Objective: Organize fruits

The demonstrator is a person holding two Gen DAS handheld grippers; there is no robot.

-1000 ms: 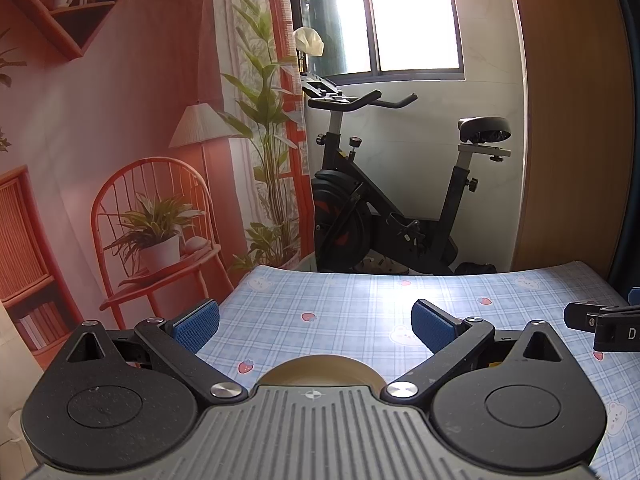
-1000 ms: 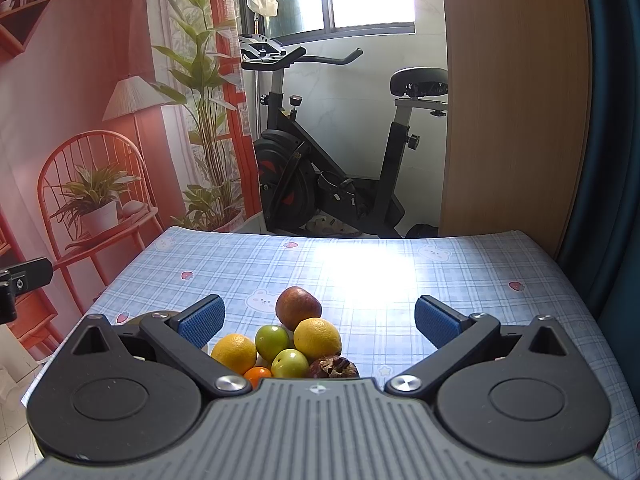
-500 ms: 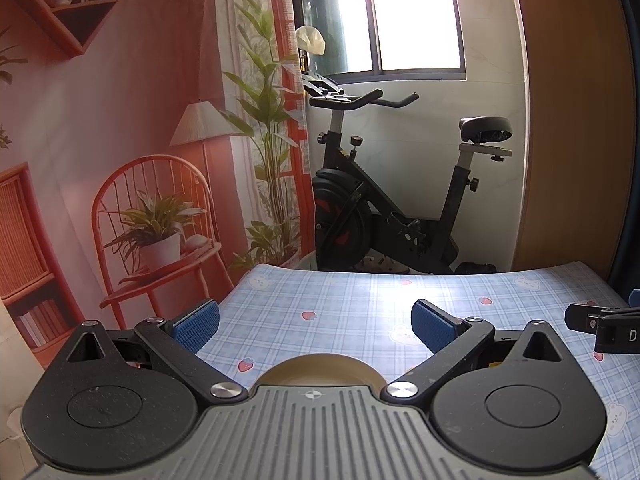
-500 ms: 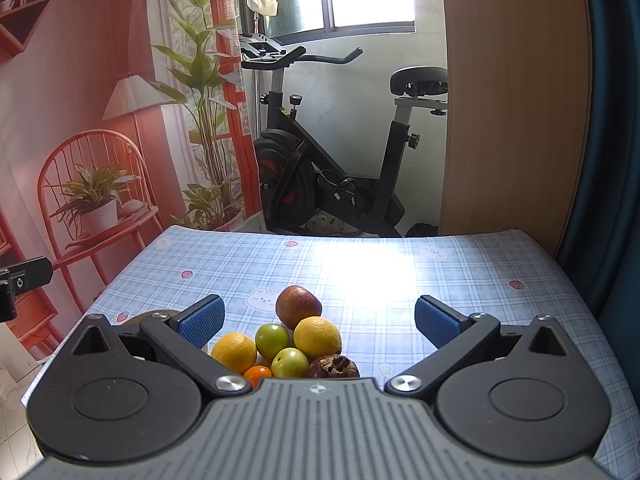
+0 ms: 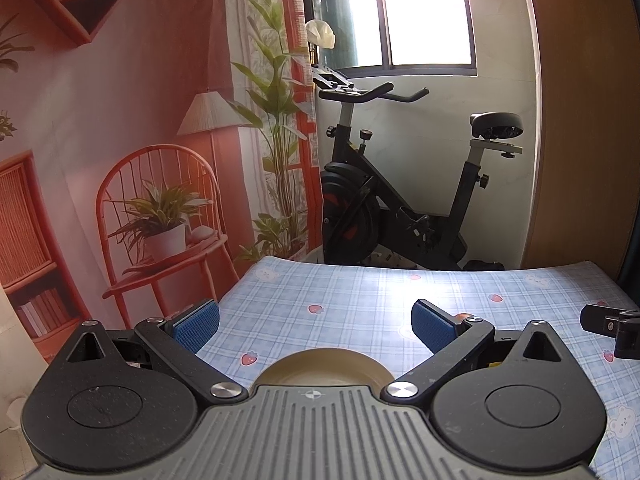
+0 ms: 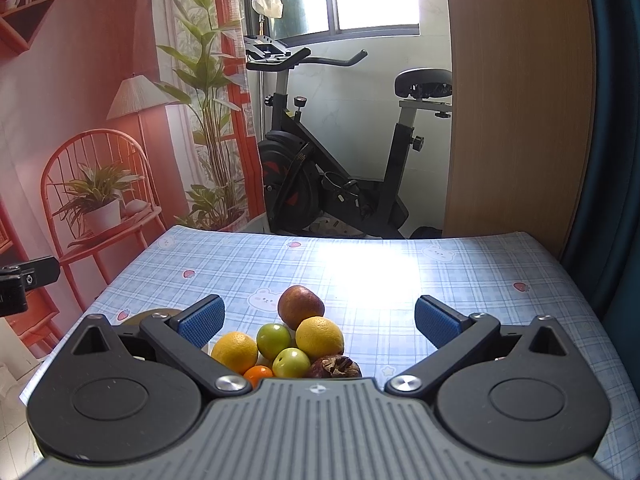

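Right gripper (image 6: pixel 318 322) gapes over fruit pile (image 6: pixel 298 338), tablecloth (image 6: pixel 460 280) beyond.

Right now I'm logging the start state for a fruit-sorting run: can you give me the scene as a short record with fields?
surface: blue plaid tablecloth with strawberry prints
fruit pile: red apple, two yellow-orange citrus, two green round fruits, small orange tangerine, dark brown wrinkled fruit, clustered together
dish: tan round plate, nothing seen on its visible part
left claw: open, holding nothing, above the plate
right claw: open, holding nothing, facing the pile
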